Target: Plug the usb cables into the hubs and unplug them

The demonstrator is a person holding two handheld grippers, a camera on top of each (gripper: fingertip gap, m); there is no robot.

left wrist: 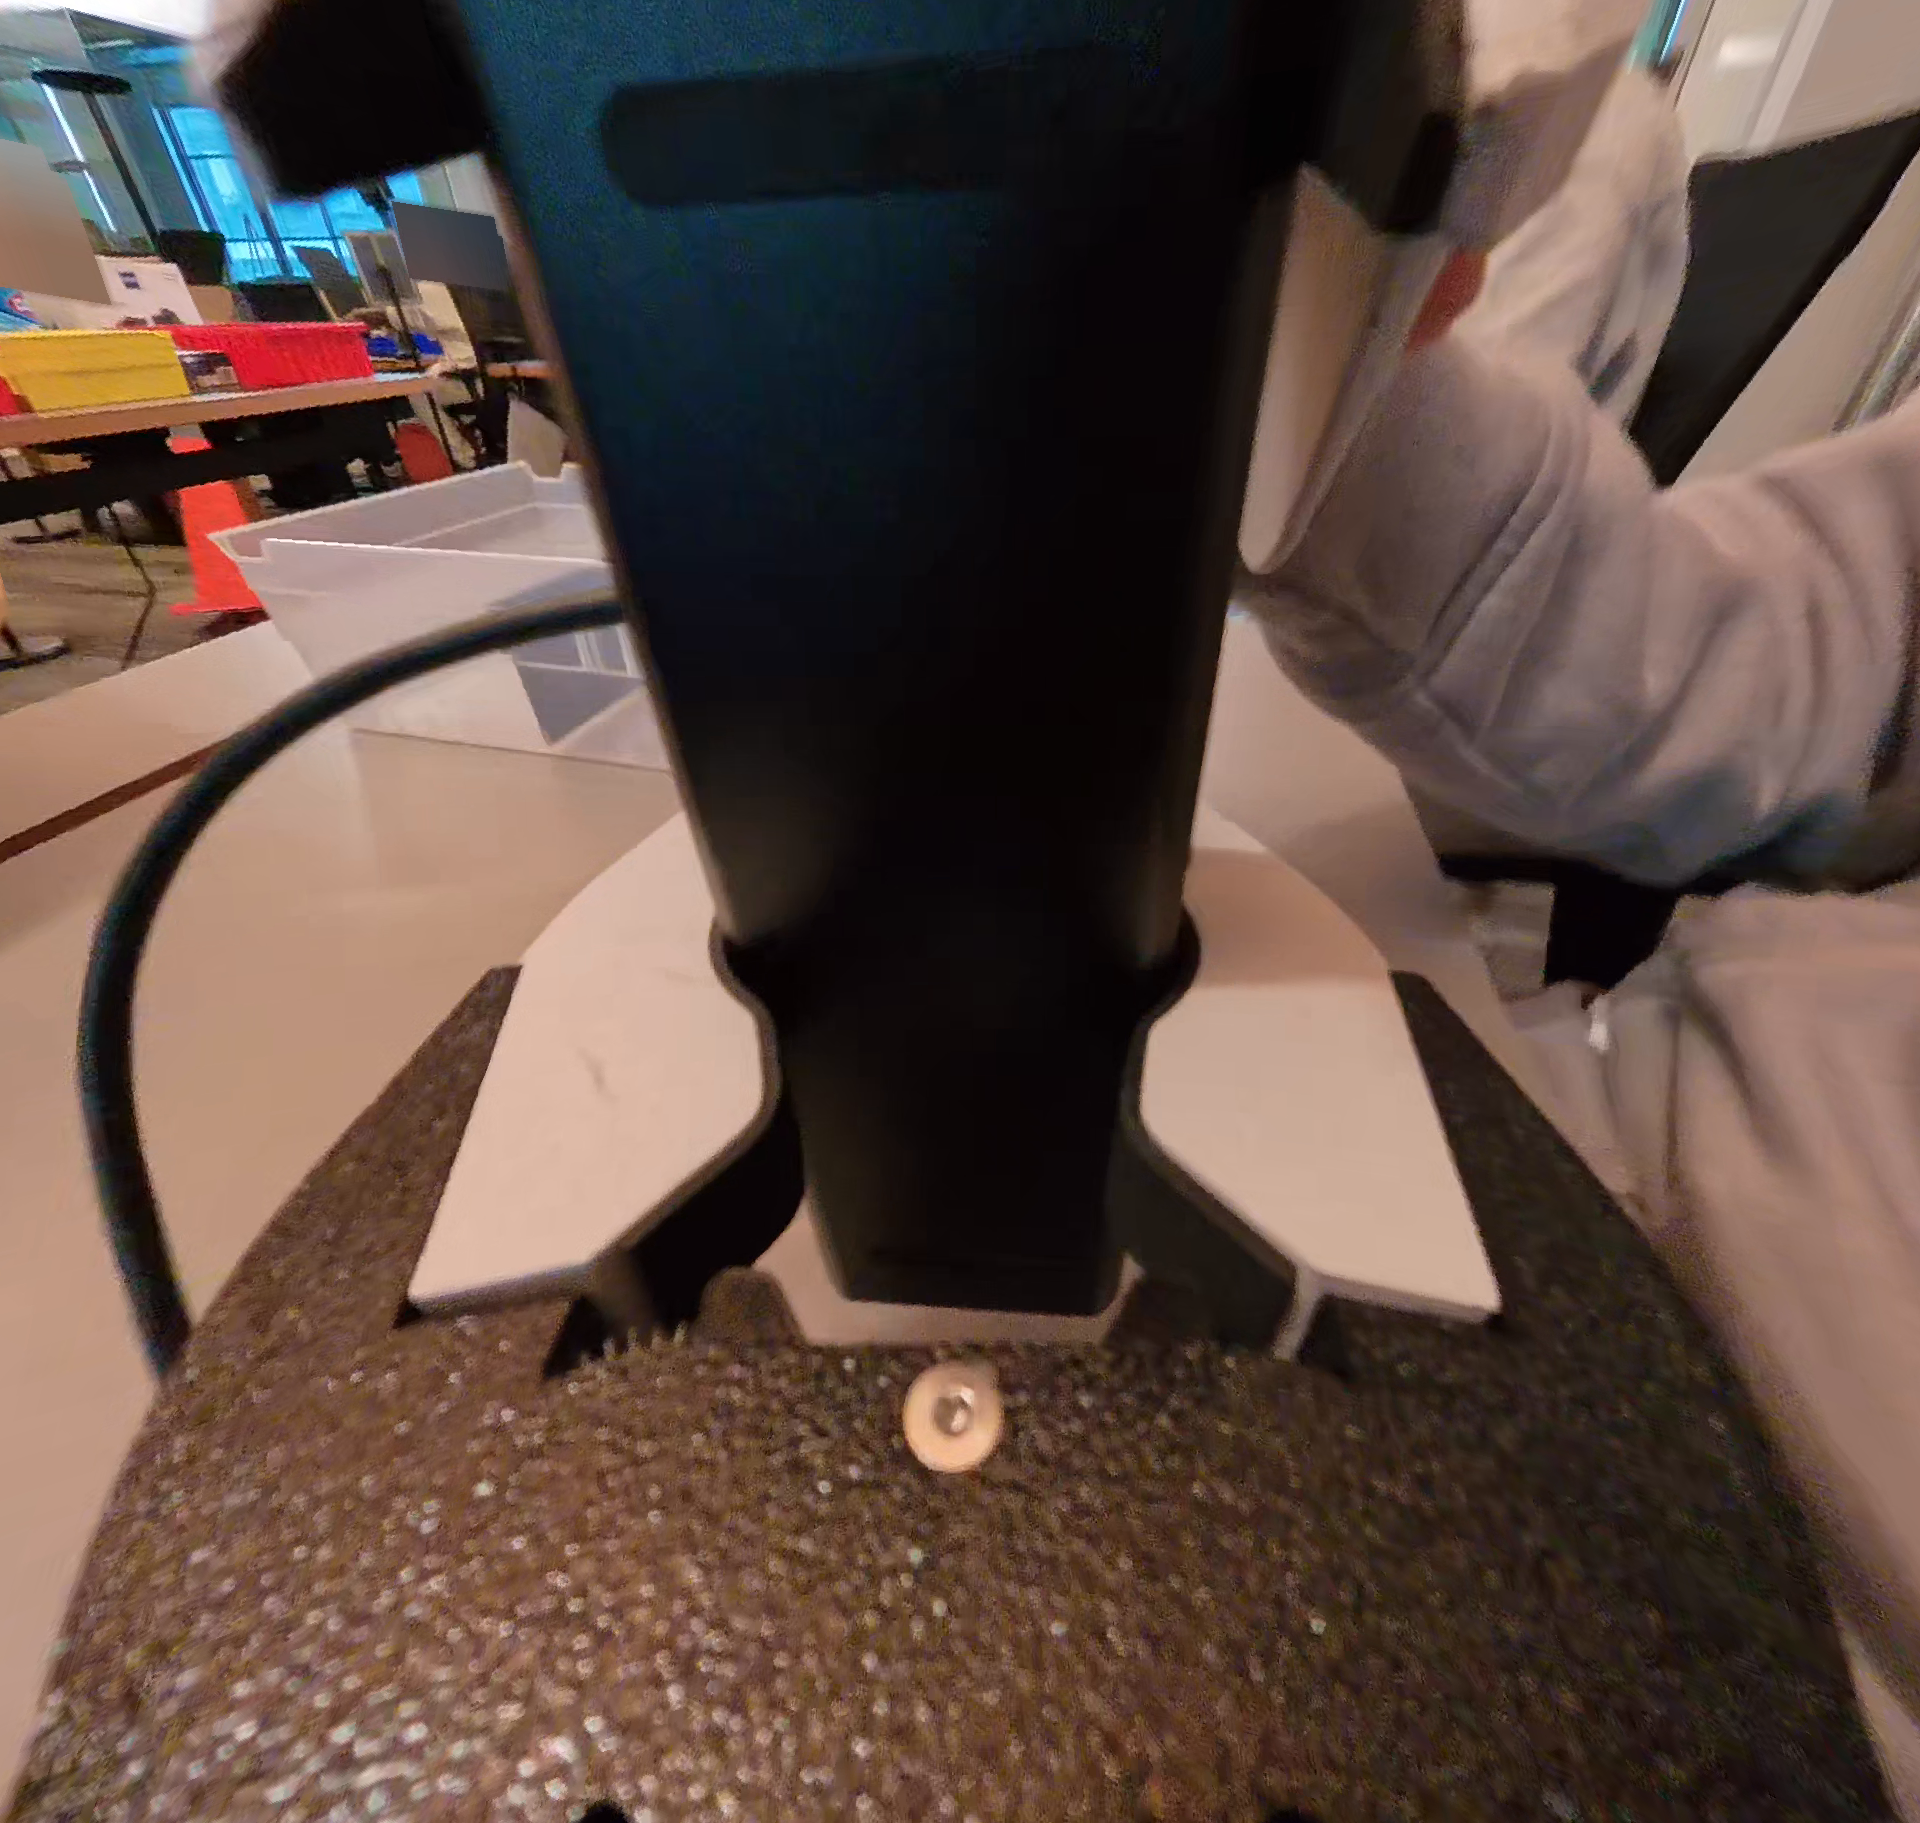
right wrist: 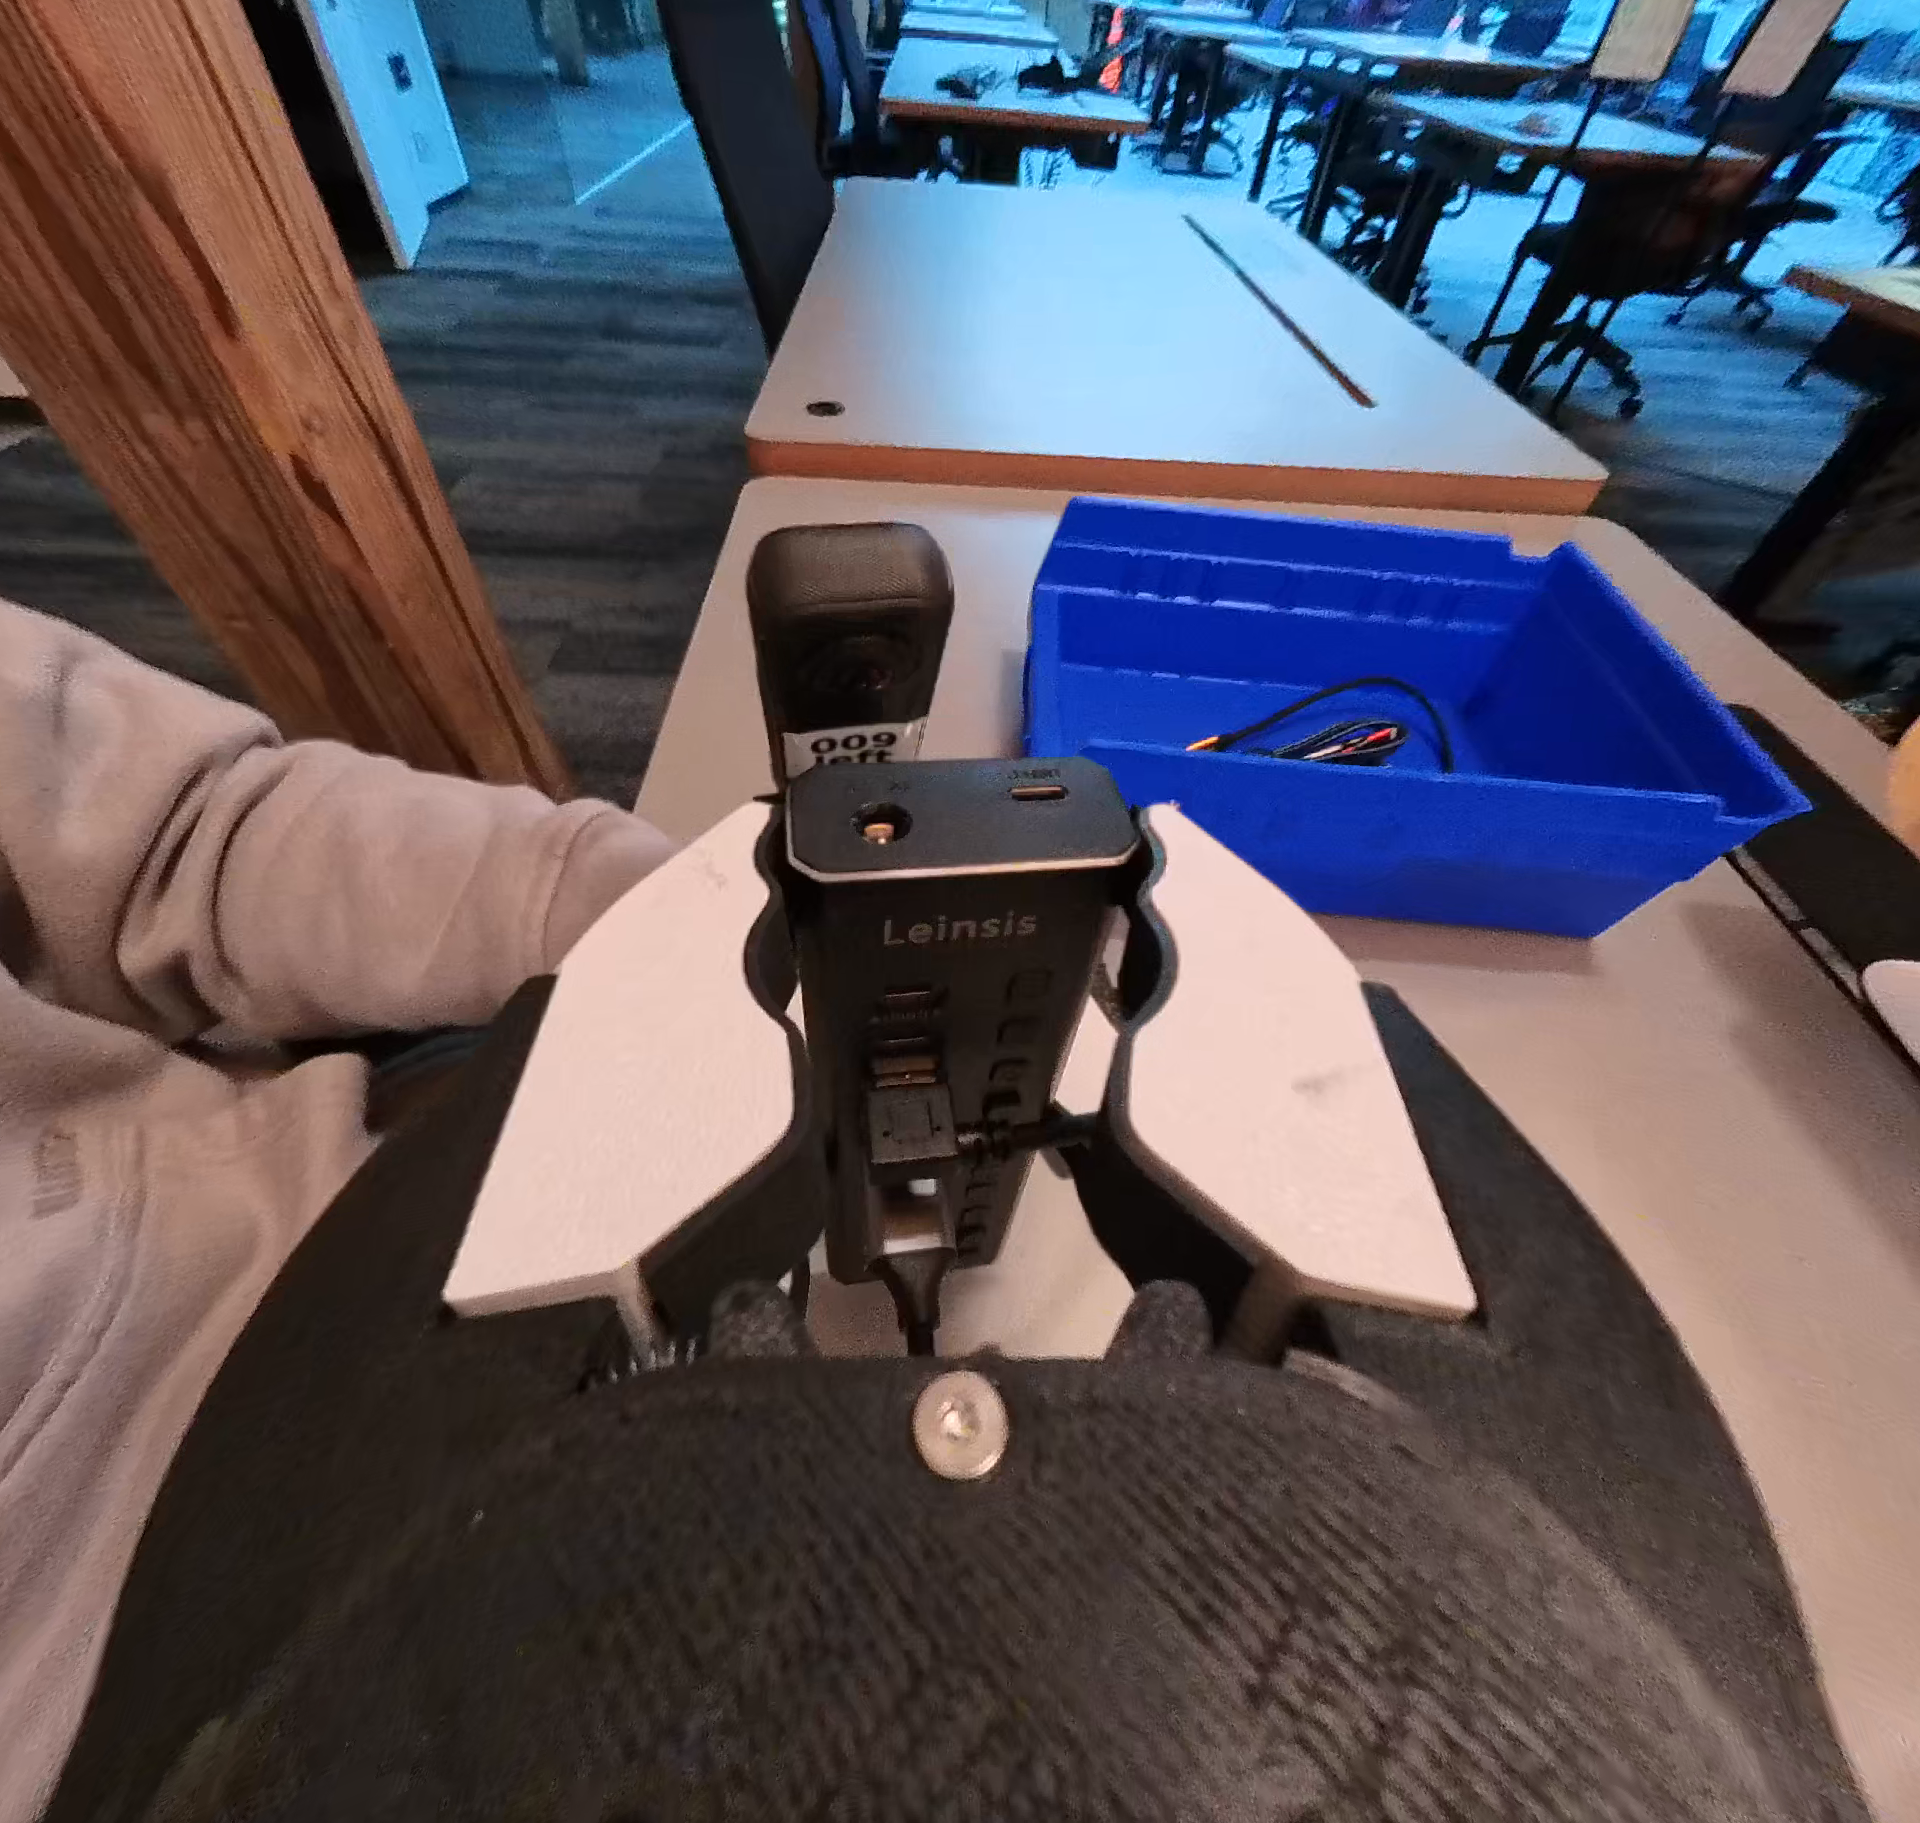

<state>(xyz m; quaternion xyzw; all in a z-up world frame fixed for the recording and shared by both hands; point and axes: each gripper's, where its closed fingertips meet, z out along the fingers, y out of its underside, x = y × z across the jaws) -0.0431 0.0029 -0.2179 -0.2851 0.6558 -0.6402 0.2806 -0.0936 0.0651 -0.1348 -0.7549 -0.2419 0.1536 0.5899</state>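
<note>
In the right wrist view the right tool [right wrist: 951, 952] is clamped on a black USB hub [right wrist: 951, 1004] standing lengthwise between its white fingers [right wrist: 644, 1067], the hub's silver-edged end face pointing to 12 o'clock with a round socket and a small slot port on it. The hub's top carries a pale brand word and a column of ports; a small black plug [right wrist: 911, 1129] sits in one port mid-body with a thin lead [right wrist: 1023, 1134] running off toward 3 o'clock, and a second black cable [right wrist: 914, 1290] leaves the near end at 6 o'clock. At 12 o'clock just beyond the hub stands a black camera-like device [right wrist: 847, 630] with a white printed sticker [right wrist: 854, 745]. At 2 o'clock a blue bin [right wrist: 1558, 838] rests on the grey worktop [right wrist: 1610, 1098], holding a bundle of dark cables [right wrist: 1340, 734]. A grey sleeve [right wrist: 260, 890] fills 9 o'clock. In the left wrist view the left tool [left wrist: 951, 952] grips the same hub [left wrist: 935, 630], its dark unmarked back filling the centre up to 12 o'clock; a black cable [left wrist: 135, 942] arcs round at 9 o'clock, white bins [left wrist: 436, 578] lie at 10 o'clock, and yellow and red crates [left wrist: 187, 365] sit farther off
</note>
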